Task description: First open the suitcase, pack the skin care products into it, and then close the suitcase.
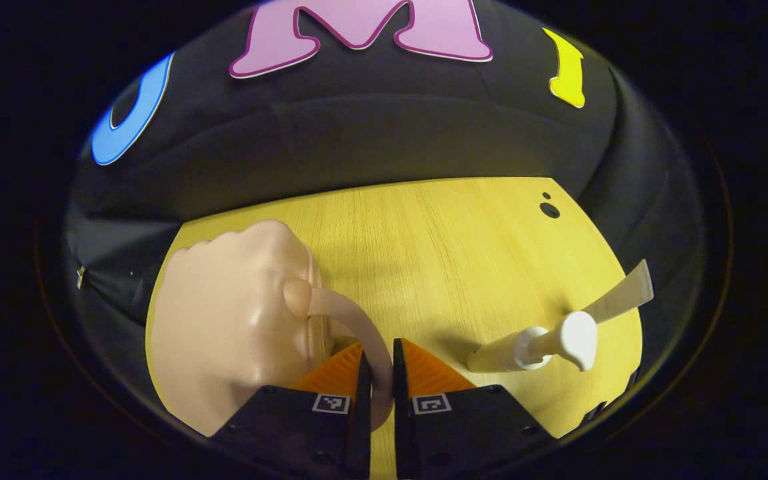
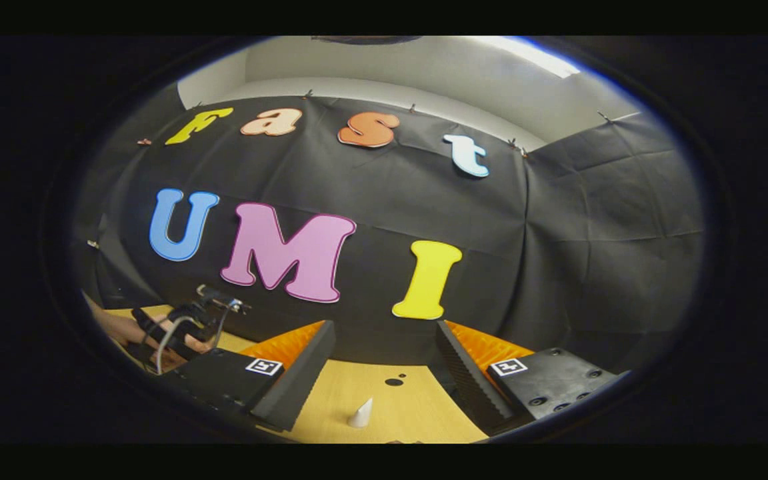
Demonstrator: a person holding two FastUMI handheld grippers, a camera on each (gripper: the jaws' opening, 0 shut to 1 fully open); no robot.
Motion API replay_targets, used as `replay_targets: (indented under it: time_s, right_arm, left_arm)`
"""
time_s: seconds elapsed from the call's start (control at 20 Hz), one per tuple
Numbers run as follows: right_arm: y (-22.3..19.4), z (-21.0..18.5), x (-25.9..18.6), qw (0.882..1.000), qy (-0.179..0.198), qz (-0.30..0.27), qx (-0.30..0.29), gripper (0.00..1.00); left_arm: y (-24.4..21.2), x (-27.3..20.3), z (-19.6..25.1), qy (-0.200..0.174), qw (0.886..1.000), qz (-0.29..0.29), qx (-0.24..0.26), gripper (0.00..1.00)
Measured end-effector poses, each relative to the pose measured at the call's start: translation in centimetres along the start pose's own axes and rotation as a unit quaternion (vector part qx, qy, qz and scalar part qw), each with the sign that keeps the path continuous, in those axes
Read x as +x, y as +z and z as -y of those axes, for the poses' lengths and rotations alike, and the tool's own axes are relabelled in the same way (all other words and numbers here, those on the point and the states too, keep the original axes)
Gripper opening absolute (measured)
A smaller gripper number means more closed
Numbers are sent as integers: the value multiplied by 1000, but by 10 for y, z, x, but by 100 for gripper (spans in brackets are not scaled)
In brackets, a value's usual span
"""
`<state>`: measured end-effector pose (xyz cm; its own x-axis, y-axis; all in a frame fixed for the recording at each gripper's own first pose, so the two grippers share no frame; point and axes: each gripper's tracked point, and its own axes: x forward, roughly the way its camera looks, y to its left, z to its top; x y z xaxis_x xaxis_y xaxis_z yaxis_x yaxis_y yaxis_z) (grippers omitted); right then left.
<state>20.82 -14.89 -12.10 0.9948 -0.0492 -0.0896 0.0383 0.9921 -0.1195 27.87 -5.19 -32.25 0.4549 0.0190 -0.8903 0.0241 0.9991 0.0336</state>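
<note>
Tabletop [image 1: 464, 240]: yellow wood-grain surface, grain running away from the camera; curved far edge meets the booth wall. Also seen in the right gripper view [image 2: 417, 407].

2 dark round marks [image 1: 549, 208] on the tabletop near its far right edge, 1 large, 1 small, just beside each other; visible again in the right gripper view [image 2: 395, 381].

Booth wall [image 1: 371, 133]: black cloth, creased, clipped along its top edge.

Ceiling [image 2: 424, 73]: pale, above the cloth, with 1 bright light strip [image 2: 531, 57] at upper right.
</note>
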Motion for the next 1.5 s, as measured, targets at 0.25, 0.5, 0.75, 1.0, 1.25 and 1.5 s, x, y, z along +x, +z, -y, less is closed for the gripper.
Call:
replay_targets:
  time_s: [0.25, 0.5, 0.75, 1.0, 1.25, 1.5]
  right_arm:
    - [15, -28, 1, 1000, 13, 18, 10, 96]
    - [29, -60, -3, 999, 39, 34, 14, 96]
    - [36, -76, -10, 998, 42, 36, 11, 96]
    - [29, -71, -13, 1000, 13, 8, 1, 97]
    - [27, -57, -18, 999, -44, -17, -15, 97]
    - [20, -55, -26, 996, -79, -27, -20, 97]
  left_arm:
    - [39, -79, -55, -26, 999, -5, -21, 20]
    - [64, -138, -148, 17, 1000, -8, 22, 19]
    - [64, -173, -293, 143, 982, -15, 118, 19]
    - [23, -168, -425, 226, 967, -39, 115, 19]
    - [-33, -108, -508, 242, 968, -48, 55, 20]
    - [-63, -50, -525, 188, 982, -19, -18, 10]
